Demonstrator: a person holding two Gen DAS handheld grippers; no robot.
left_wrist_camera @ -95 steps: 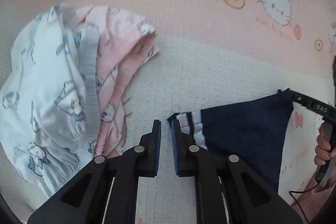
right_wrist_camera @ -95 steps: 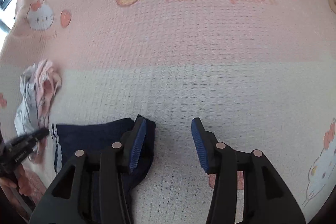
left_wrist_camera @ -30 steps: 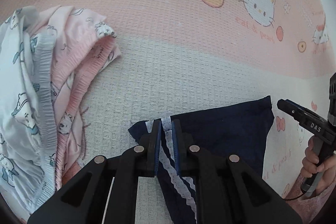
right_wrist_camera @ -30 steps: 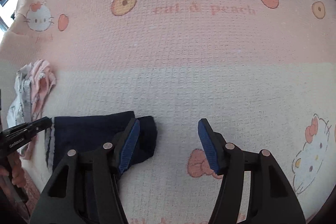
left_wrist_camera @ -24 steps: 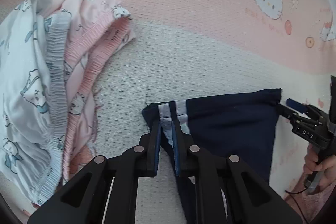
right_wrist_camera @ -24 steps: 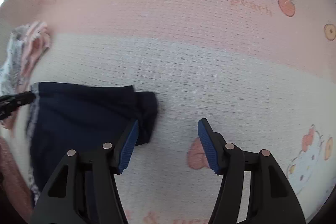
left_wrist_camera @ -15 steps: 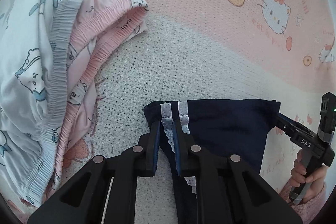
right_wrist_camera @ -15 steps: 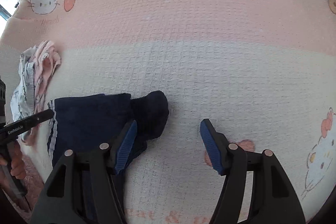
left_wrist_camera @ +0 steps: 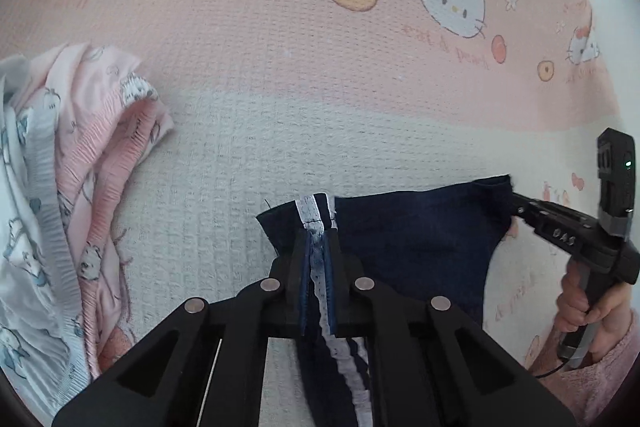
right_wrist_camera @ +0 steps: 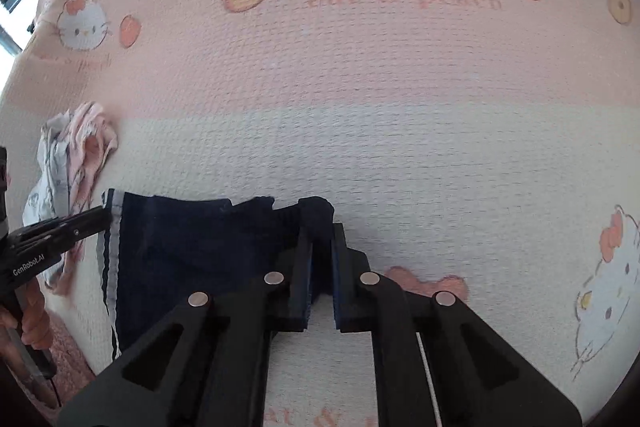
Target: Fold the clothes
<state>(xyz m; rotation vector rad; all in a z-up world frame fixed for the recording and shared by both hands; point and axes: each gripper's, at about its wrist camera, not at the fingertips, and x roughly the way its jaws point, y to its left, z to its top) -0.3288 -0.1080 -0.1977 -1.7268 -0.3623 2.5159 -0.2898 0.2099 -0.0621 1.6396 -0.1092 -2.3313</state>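
A navy garment (left_wrist_camera: 416, 235) with a white lace-striped edge lies on the blanket, pulled flat between both grippers. In the left wrist view my left gripper (left_wrist_camera: 317, 235) has its jaws closing, and the pads pinch the white striped edge (left_wrist_camera: 316, 215). In the right wrist view my right gripper (right_wrist_camera: 321, 231) has its jaws closing on the bunched navy corner (right_wrist_camera: 316, 207) of the garment (right_wrist_camera: 192, 243). The right gripper (left_wrist_camera: 516, 207) shows at the garment's far corner in the left view. The left gripper (right_wrist_camera: 102, 217) shows at the striped edge in the right view.
A pile of pink and white printed clothes (left_wrist_camera: 60, 187) lies left of the navy garment, also seen as the pile (right_wrist_camera: 72, 155) in the right view. A pink and cream cartoon-cat blanket (right_wrist_camera: 400, 147) covers the surface. A person's hand (left_wrist_camera: 588, 307) grips the right handle.
The right jaws went from wide apart to pressed on the navy corner. The left gripper kept its pinch on the striped edge and shifted sideways, so the pile slid left in its view.
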